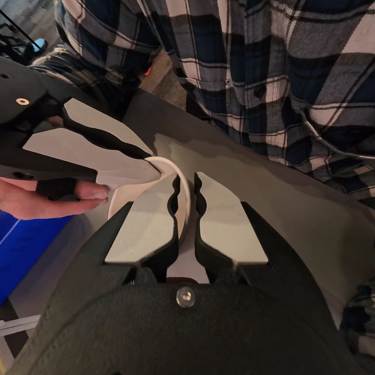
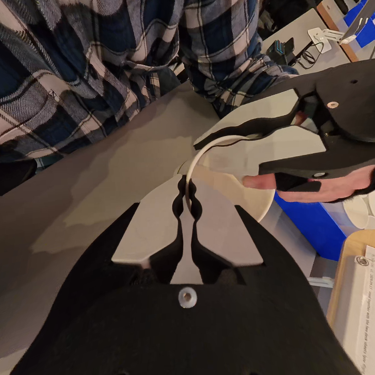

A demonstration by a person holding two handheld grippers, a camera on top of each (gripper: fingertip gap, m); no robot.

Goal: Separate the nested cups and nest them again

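Observation:
A white paper cup [image 1: 140, 192] stands on the grey table [image 1: 274, 198], and I see into its open mouth. My left gripper [image 1: 186, 178] straddles the cup's rim. Its left pad lies against the inside, while a gap shows between the rim and its right pad [image 1: 199, 194], so it is open. My right gripper [image 2: 187, 179] is shut on the rim of the cup [image 2: 233, 194], with both pads pinching the thin wall. It also shows in the left wrist view [image 1: 155, 165], clamped on the rim. A second pale edge [image 2: 179, 168] shows just behind the rim.
A person in a plaid shirt [image 2: 101, 60] stands at the table's far edge. Hands hold both grippers [image 2: 294, 188]. A blue box [image 2: 308, 229], a wooden board with a paper sheet [image 2: 353, 304] and more white cups [image 2: 357, 213] lie to the right. The grippers are tip to tip, or close to it.

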